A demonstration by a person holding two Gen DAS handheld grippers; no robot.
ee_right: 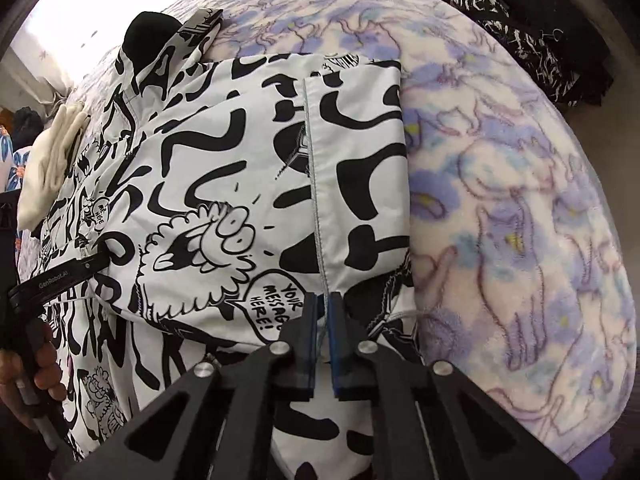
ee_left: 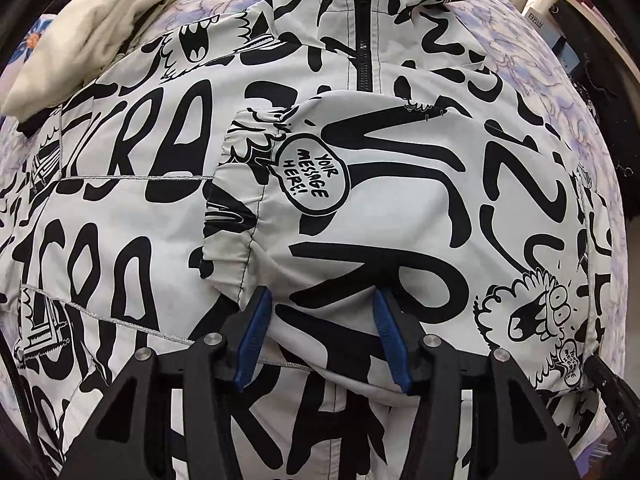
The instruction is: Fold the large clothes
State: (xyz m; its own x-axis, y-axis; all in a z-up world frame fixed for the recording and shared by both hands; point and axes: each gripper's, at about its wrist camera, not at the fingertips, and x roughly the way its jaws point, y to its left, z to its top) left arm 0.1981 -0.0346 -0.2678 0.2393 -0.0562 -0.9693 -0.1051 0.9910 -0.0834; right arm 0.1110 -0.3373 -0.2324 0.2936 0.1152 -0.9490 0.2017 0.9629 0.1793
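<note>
A white jacket (ee_left: 400, 216) with black graffiti print lies zipper-up on the bed. One sleeve is folded across its front, with the gathered cuff (ee_left: 230, 200) near the middle. My left gripper (ee_left: 320, 306) points down at the sleeve's near edge. It is open, its blue pads (ee_left: 256, 320) well apart with a bulge of sleeve fabric between them. In the right wrist view my right gripper (ee_right: 325, 304) is shut on the jacket (ee_right: 224, 168), pinching a grey-stitched seam (ee_right: 316, 200) near the folded right side. A hand (ee_right: 40, 364) grips the left tool's handle at the left edge.
A purple cat-print fleece blanket (ee_right: 520, 208) covers the bed to the jacket's right. A cream garment (ee_left: 100, 36) lies at the jacket's upper left. Dark patterned cloth (ee_right: 520, 40) is piled at the far right corner. Boxes (ee_left: 552, 16) stand beyond the bed.
</note>
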